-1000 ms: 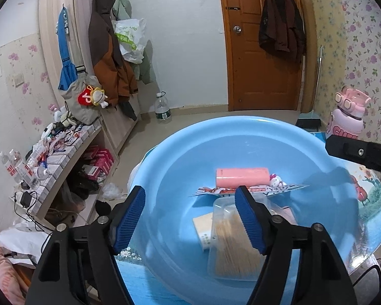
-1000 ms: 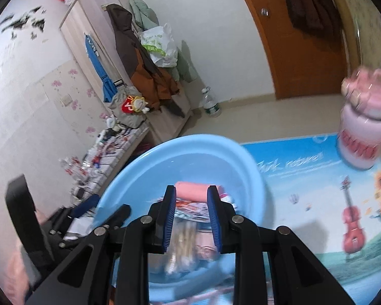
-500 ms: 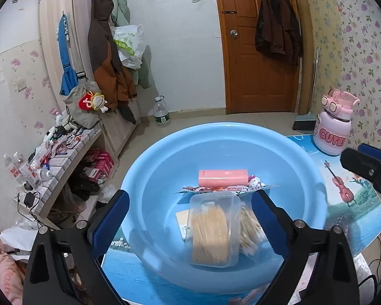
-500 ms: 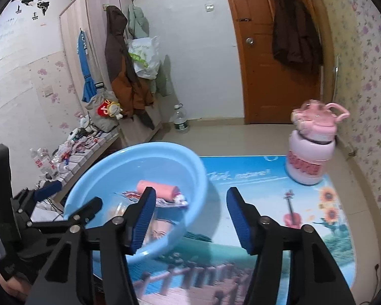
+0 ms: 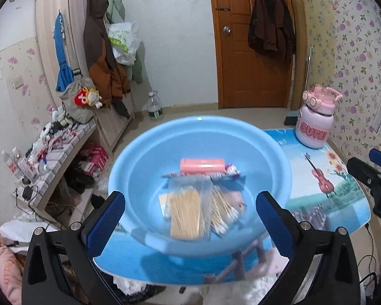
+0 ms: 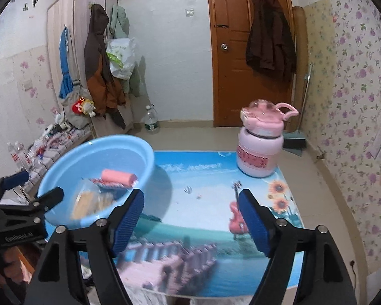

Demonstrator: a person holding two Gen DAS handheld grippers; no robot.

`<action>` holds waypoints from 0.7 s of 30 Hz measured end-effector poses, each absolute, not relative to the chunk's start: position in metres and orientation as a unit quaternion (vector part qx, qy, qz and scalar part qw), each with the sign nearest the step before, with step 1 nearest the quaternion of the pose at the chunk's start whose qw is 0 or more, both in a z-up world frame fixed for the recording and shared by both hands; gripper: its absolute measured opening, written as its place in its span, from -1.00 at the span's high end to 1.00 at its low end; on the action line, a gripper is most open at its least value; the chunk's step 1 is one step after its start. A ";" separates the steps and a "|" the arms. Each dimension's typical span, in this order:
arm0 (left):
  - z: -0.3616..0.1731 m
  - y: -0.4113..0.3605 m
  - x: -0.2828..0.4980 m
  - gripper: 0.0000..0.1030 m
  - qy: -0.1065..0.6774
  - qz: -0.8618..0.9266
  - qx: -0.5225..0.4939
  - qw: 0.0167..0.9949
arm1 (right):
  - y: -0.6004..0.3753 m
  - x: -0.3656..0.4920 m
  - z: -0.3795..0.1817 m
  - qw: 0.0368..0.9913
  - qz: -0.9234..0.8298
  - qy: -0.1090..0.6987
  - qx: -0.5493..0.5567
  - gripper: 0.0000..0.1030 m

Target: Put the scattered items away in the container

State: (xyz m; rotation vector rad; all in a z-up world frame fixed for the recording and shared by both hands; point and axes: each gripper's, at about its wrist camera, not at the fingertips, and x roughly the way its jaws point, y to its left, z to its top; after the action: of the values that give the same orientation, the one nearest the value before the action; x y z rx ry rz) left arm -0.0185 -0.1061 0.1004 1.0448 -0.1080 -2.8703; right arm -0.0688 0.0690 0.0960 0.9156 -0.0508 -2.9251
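A light blue basin (image 5: 139, 167) (image 6: 63, 167) stands on the left part of the picture-printed table (image 6: 205, 218). Inside it lie a pink roll (image 5: 202, 165) (image 6: 118, 176), a flat printed packet (image 5: 216, 176), a clear box of toothpicks (image 5: 186, 211) and a bag of cotton swabs (image 5: 222, 213). My left gripper (image 5: 190, 206) hangs over the basin's near side, its jaws still opening, nothing pressed between the pads. My right gripper (image 6: 191, 208) is over the bare table to the right of the basin, jaws opening and empty.
A pink and white bottle (image 6: 260, 147) (image 5: 316, 124) stands at the table's far right. Past the left edge is a low shelf (image 5: 53, 150) crowded with small things. A wardrobe with hung coats (image 6: 99, 61) and a brown door (image 6: 251, 50) lie beyond.
Both grippers opened wide and drew back from the basin. The toothpick box and swab bag now lie loose in the basin. The right gripper swung right, over the table.
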 end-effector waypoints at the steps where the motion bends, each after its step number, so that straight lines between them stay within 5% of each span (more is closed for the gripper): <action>1: 0.100 -0.104 -0.016 -1.00 -0.033 -0.936 0.347 0.043 | 0.071 -0.067 0.095 0.037 -0.952 -0.016 0.302 -0.57; 6: 0.098 -0.092 -0.008 -1.00 -0.039 -0.933 0.355 0.039 | 0.081 -0.054 0.087 0.032 -0.940 -0.027 0.339 -0.59; 11: 0.104 -0.082 -0.003 -1.00 -0.044 -0.933 0.355 0.034 | 0.079 -0.046 0.092 0.016 -0.940 -0.025 0.339 -0.89; 21: 0.112 -0.073 0.005 -1.00 -0.042 -0.936 0.350 0.026 | 0.078 -0.042 0.097 0.013 -0.941 -0.028 0.336 -0.92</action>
State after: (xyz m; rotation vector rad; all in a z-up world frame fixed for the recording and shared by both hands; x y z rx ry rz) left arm 0.0047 -0.0730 0.1121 1.0800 -0.1308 -2.8907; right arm -0.0421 0.0783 0.0967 1.0468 -0.0873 -2.9342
